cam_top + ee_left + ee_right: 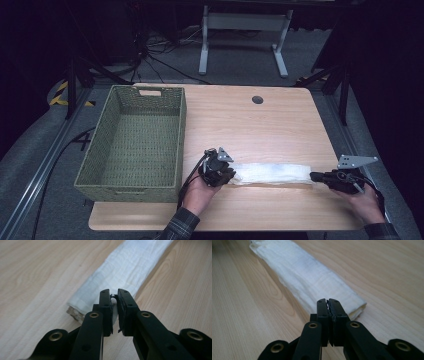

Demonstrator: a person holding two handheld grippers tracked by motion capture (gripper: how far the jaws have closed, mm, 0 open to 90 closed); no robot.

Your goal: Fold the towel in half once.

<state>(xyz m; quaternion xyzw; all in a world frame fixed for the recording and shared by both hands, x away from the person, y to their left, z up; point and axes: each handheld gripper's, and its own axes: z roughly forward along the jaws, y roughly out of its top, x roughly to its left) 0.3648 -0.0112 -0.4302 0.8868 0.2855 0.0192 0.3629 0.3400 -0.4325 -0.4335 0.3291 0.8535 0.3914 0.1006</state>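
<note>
A long, narrow folded white cloth (272,173) lay flat across the near part of the light wooden table (280,125), running left to right, just right of the table's middle. The person stood at the near edge, a gripper in each hand, one at each end of the cloth.

The left gripper (231,175) sat at the cloth's left end, held from below by a hand (197,192) in a plaid sleeve. In the left gripper view (114,296) its black jaws stood nearly together with a thin fold of the white fabric (125,270) pinched between them, a slim gap still showing lower down.

The right gripper (315,176) lay at the cloth's right end, its grey three-cornered plate (355,161) on top and the person's right hand (365,202) behind it. In the right gripper view (328,301) the jaws were pressed tight together at the edge of the cloth (312,277); a sliver of something pale showed between the pads, but I could not tell for sure that they held fabric.

A large rectangular woven green basket (95,160) stood on the table's left side, close to the left gripper but apart from the cloth. A small dark round grommet (257,99) sat near the table's far edge. Beyond the table, white desk legs (204,45) and black cables (150,55) were on the grey floor.
</note>
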